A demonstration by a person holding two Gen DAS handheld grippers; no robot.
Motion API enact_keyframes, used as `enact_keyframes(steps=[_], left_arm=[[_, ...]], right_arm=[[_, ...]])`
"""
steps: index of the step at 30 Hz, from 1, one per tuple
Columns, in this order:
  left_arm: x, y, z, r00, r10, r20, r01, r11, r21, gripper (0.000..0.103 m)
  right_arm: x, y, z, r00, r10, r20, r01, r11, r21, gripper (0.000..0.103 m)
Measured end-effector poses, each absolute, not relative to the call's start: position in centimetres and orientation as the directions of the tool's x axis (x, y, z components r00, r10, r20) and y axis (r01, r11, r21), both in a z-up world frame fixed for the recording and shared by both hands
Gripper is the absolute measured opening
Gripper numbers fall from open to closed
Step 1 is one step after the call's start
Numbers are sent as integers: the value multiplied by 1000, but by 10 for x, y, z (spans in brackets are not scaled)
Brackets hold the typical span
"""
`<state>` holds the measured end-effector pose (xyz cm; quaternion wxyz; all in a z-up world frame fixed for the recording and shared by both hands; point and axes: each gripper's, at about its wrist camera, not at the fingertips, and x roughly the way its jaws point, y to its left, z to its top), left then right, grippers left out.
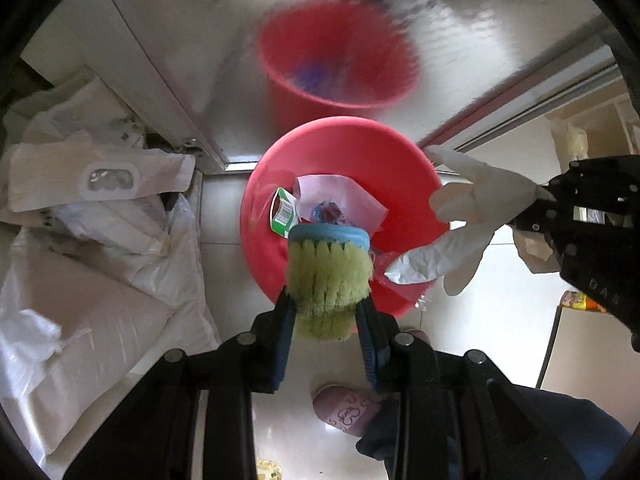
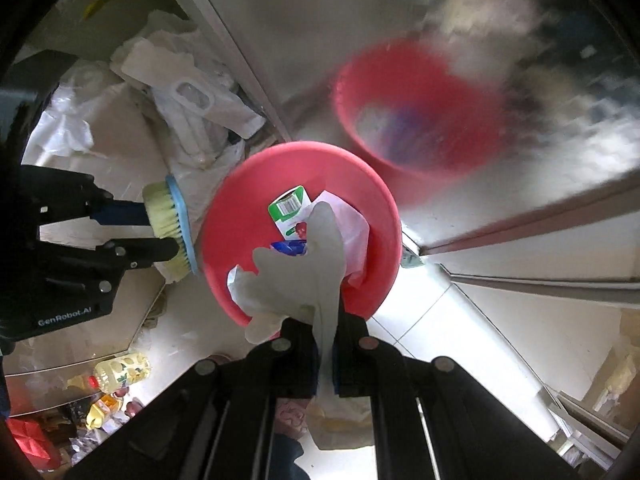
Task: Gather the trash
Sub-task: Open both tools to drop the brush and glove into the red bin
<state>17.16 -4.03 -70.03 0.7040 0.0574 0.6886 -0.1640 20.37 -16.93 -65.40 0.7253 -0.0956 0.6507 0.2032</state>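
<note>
The left tool point(image 1: 326, 312) is clamped on a brush point(image 1: 329, 268) at frame centre; the right tool point(image 2: 325, 354) is clamped on a white glove point(image 2: 304, 276), above the red bin point(image 2: 224, 216) holding trash.

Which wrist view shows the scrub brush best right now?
The left wrist view: the scrub brush fills the centre, bristles clamped in the left gripper. The right wrist view shows it only side-on at the left edge, beside the red bin.
</note>
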Motion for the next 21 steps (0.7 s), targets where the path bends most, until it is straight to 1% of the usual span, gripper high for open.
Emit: enact_keyframes(steps=[4, 9, 10, 11, 14, 15, 16, 17, 18, 19, 20, 21], left_arm=[[174, -40, -717, -1, -146, -989, 318, 938, -139, 28], [175, -36, -717, 0, -174, -985, 305, 938, -166, 28], [176, -35, -717, 0, -172, -985, 303, 939, -164, 30], [177, -34, -719, 0, -170, -986, 302, 940, -162, 36], [179, -31, -720, -4, -177, -984, 296, 940, -170, 46], [179, -31, -720, -3, -177, -984, 295, 940, -170, 49], [179, -30, -717, 0, -174, -985, 294, 941, -167, 56], [178, -30, -715, 0, -175, -984, 293, 941, -168, 60], [178, -30, -712, -1, -178, -984, 289, 942, -171, 61], [177, -29, -708, -2, -177, -984, 282, 944, -171, 65], [176, -29, -703, -2, -173, -985, 275, 947, -166, 73], [175, -28, -697, 1, -165, -986, 272, 949, -159, 77]], right_arm=[[205, -167, -663, 67, 167, -984, -432, 893, 122, 4], [204, -164, -666, 86, 165, -983, -449, 887, 110, 4], [205, -165, -666, 89, 165, -982, -449, 887, 109, 4], [205, -165, -666, 89, 168, -982, -449, 887, 111, 4], [205, -165, -669, 84, 173, -981, -449, 886, 118, 4], [205, -166, -669, 85, 170, -982, -445, 888, 115, 7], [205, -167, -670, 83, 169, -982, -441, 890, 116, 9], [205, -167, -670, 79, 172, -982, -437, 891, 121, 14], [205, -168, -669, 76, 173, -982, -433, 893, 124, 21], [205, -169, -668, 76, 175, -982, -430, 894, 126, 25], [205, -169, -664, 76, 178, -981, -427, 895, 129, 33], [204, -170, -659, 81, 180, -980, -426, 895, 130, 40]])
